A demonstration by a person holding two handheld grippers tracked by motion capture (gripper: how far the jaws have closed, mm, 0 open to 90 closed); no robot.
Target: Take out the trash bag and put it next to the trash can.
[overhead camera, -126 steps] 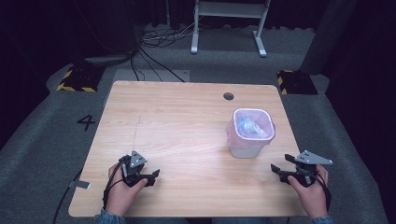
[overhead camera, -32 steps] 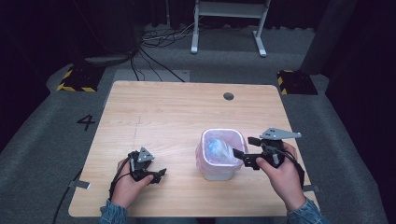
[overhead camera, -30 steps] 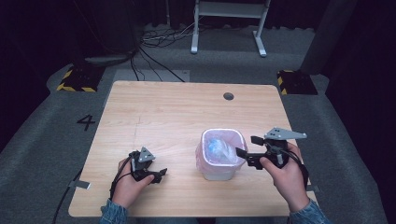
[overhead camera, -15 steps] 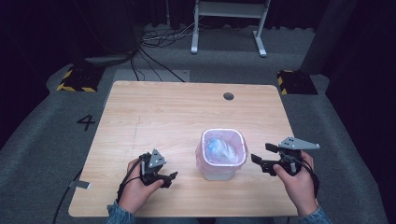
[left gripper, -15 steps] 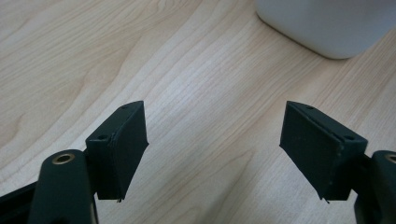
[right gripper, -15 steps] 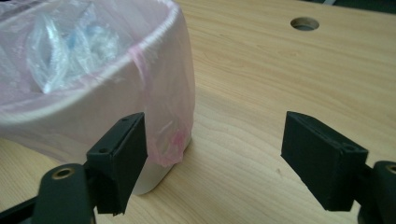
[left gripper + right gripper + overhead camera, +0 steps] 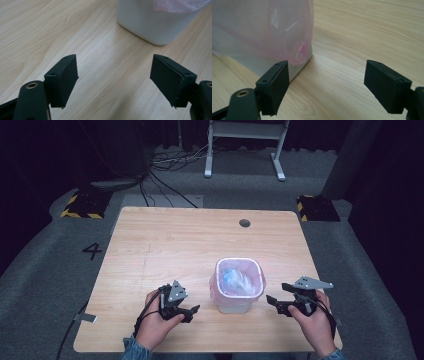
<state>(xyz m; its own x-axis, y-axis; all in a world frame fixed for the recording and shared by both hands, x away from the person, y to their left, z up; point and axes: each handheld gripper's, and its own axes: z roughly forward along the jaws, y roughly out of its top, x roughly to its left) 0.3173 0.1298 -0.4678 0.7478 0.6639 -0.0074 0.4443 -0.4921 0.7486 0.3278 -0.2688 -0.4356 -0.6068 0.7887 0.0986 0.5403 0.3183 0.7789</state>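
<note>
The left tool [image 7: 192,310] lies low over the near part of the desk [image 7: 165,245], jaws spread with only bare wood between them, pointing right toward the small white bin [image 7: 239,292]. The right tool [image 7: 273,301] is released too, its jaws having just opened a little wider with nothing between them, and it sits just right of the bin without touching. The bin stands upright on the desk's near-right part, between the tools, with a pink liner [image 7: 255,287] folded over its rim.
</note>
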